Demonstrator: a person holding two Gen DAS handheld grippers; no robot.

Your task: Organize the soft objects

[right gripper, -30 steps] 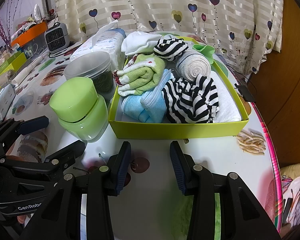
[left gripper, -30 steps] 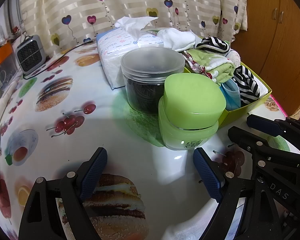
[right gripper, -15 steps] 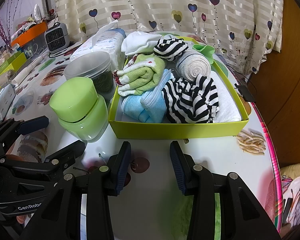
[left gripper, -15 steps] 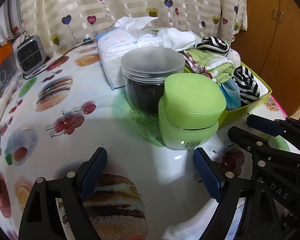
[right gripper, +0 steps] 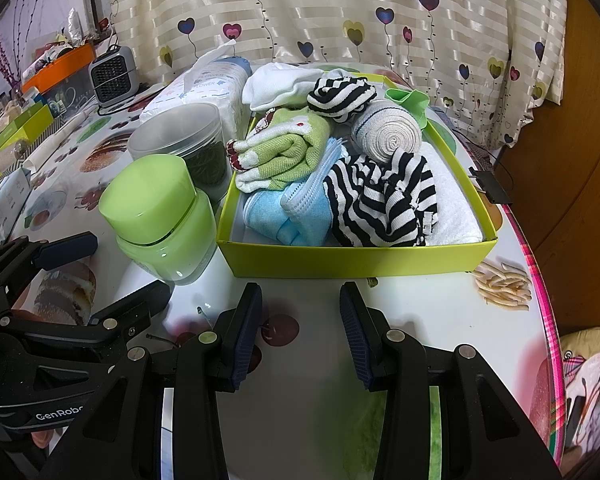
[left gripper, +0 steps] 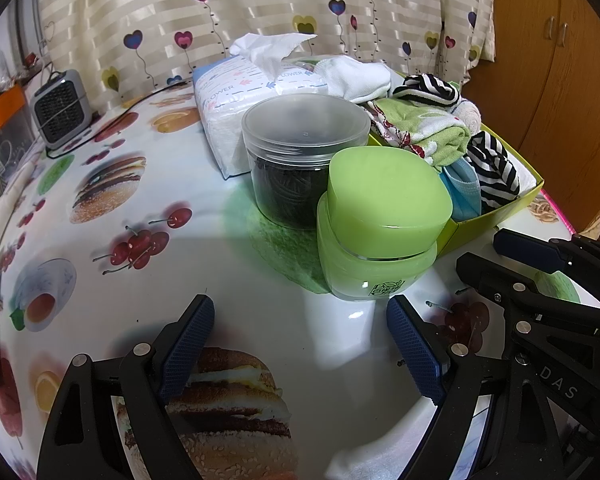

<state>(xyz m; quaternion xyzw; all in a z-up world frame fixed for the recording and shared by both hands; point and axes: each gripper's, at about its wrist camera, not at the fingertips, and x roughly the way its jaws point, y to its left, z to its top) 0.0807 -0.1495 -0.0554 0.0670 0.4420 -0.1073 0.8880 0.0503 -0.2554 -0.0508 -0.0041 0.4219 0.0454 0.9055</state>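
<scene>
A lime-green box on the table holds soft things: a green towel, a blue cloth, striped black-and-white socks, a rolled beige bandage, white cloths. The box also shows at the right of the left wrist view. My right gripper is open and empty, just in front of the box. My left gripper is open and empty, in front of a green jar.
A clear-lidded dark jar stands behind the green jar. A tissue pack lies behind that. A small grey heater stands at the far left. The table's pink edge runs along the right.
</scene>
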